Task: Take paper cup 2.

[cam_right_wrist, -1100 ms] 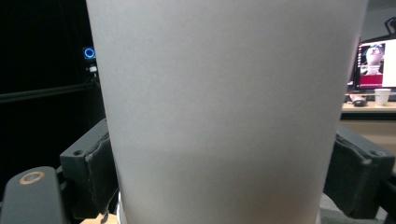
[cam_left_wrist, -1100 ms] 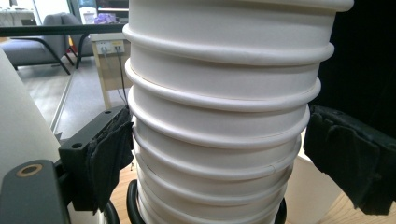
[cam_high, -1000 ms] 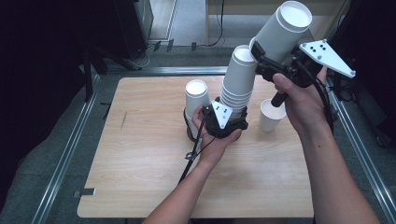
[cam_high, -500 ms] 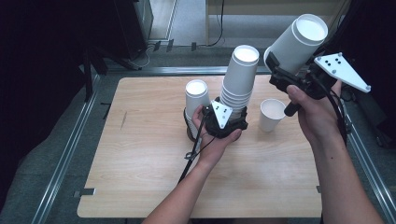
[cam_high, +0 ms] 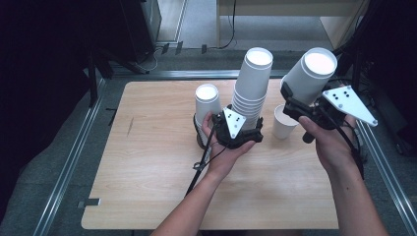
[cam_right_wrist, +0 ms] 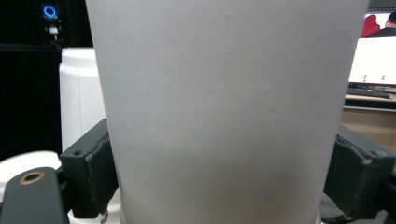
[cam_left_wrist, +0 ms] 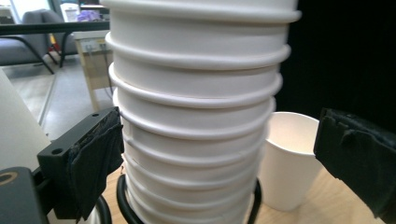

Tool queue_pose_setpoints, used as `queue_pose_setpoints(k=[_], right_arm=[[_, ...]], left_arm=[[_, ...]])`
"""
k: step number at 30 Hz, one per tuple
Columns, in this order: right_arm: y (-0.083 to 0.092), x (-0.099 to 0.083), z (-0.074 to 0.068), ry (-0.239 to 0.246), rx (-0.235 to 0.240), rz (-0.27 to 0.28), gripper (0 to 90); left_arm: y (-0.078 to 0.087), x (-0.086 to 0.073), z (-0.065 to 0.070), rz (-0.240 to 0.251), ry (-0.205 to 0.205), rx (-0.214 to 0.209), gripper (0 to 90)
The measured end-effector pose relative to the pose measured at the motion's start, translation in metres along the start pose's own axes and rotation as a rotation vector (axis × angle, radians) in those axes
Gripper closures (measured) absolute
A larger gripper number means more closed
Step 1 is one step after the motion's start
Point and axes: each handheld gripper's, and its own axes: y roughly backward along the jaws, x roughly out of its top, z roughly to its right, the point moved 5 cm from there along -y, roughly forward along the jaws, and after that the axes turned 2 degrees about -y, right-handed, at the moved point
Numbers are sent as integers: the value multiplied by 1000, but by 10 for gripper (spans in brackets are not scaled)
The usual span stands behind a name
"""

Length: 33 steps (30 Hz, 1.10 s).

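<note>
1. White paper cups form a tall stack (cam_high: 252, 91) standing on the wooden table (cam_high: 147, 167), between the jaws of the left gripper (cam_high: 239, 132), which have just been opening; one pad stands clear.
2. The right gripper (cam_high: 302, 105) clamps a single cup (cam_high: 311, 73) above the table's right side, near an upright cup (cam_high: 283, 121).

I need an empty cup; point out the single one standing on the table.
In the high view the single cup stands upright on the table, right of the tall cup stack and just left of the right gripper.

Office-like lab: monitor (cam_right_wrist: 373, 60), chairs (cam_left_wrist: 28, 42)
</note>
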Motion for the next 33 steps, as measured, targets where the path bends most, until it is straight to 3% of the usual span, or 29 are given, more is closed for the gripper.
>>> queue_pose_setpoints(k=[2,8,13,17,23,33], right_arm=[[3,-7,0,4,-3,-4,118],[9,-24,3,-15,-7,-20,118],[17,-34,2,-9,-3,-23,119],[23,-42,-5,23,27,-32,120],[29,-55,-18,55,31,-48,121],[40,-81,-29,65,40,-61,121]], left_arm=[[7,1,3,-3,-13,-33,15],[23,0,10,-1,-37,-70,15],[36,-6,8,-18,-17,-93,15],[47,-11,3,-29,-12,-91,15],[64,-17,-2,-40,6,-88,16],[87,-27,-9,-69,-16,-88,16]])
